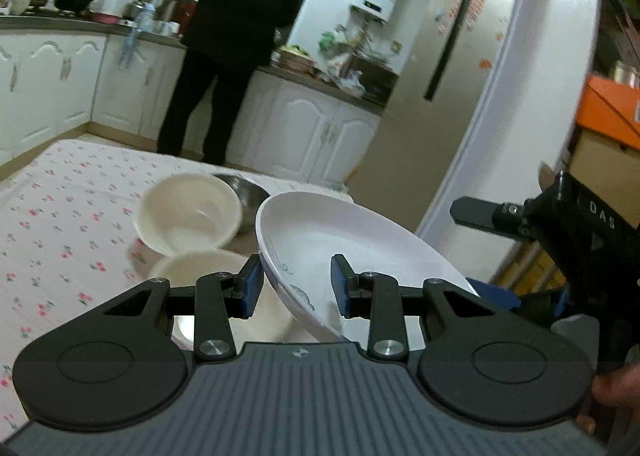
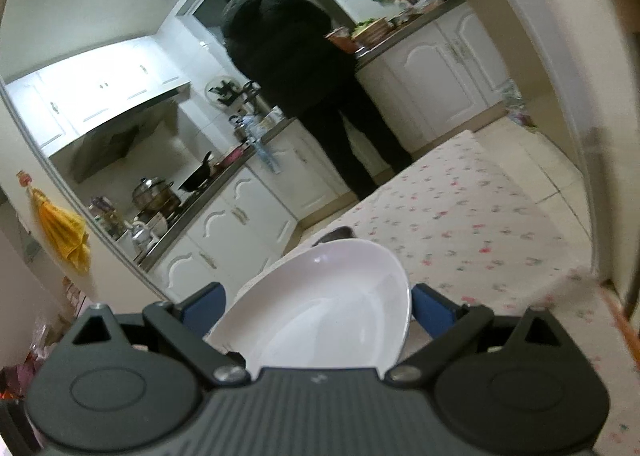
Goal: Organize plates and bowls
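Note:
A white plate (image 1: 340, 240) with a small blue drawing on its rim hangs tilted above the table. My left gripper (image 1: 296, 286) straddles its near rim with a gap between the blue pads and the plate, so it is open. My right gripper (image 1: 496, 292) comes in from the right at the plate's far edge. In the right wrist view the plate (image 2: 328, 308) lies between the wide-set blue pads of my right gripper (image 2: 318, 306); whether they press on it I cannot tell. Two cream bowls (image 1: 188, 211) (image 1: 224, 296) sit below the plate.
A steel bowl (image 1: 244, 187) sits behind the cream bowls on the flowered tablecloth (image 1: 60, 215). A person in black (image 1: 236, 35) stands at the kitchen counter beyond. A fridge (image 1: 448, 75) and a white door frame (image 1: 532, 95) rise on the right.

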`<state>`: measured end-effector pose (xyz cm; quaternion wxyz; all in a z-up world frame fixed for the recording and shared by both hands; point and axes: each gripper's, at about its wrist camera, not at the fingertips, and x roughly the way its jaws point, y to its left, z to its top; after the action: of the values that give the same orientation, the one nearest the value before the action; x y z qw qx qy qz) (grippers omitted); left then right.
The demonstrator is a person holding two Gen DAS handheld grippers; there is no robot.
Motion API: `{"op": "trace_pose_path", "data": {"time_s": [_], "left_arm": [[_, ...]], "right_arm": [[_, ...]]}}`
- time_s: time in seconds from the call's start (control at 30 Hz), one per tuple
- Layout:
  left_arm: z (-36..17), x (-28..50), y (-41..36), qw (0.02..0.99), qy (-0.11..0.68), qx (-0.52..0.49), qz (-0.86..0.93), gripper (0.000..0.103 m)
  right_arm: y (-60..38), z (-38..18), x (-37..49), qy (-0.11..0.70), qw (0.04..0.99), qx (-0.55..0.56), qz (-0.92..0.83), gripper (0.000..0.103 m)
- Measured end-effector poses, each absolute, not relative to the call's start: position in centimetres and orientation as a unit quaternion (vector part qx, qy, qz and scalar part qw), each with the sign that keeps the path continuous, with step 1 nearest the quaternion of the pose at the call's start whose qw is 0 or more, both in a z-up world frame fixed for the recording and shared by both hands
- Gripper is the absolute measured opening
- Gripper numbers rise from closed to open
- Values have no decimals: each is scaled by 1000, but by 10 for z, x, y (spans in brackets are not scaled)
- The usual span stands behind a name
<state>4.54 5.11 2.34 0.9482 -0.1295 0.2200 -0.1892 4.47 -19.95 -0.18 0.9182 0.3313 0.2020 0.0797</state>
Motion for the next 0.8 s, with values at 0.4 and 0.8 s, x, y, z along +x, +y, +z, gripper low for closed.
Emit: {"op": "trace_pose_path", "data": {"time_s": [0.4,0.8], "left_arm": [[10,50,42,937,267,-90,-208,37],[-8,41,35,931,301,-66,-195,37]], "right_arm": [[-230,-22,16,205,913,348,52,99],[-235,-37,7,214,910,351,50,99]]}}
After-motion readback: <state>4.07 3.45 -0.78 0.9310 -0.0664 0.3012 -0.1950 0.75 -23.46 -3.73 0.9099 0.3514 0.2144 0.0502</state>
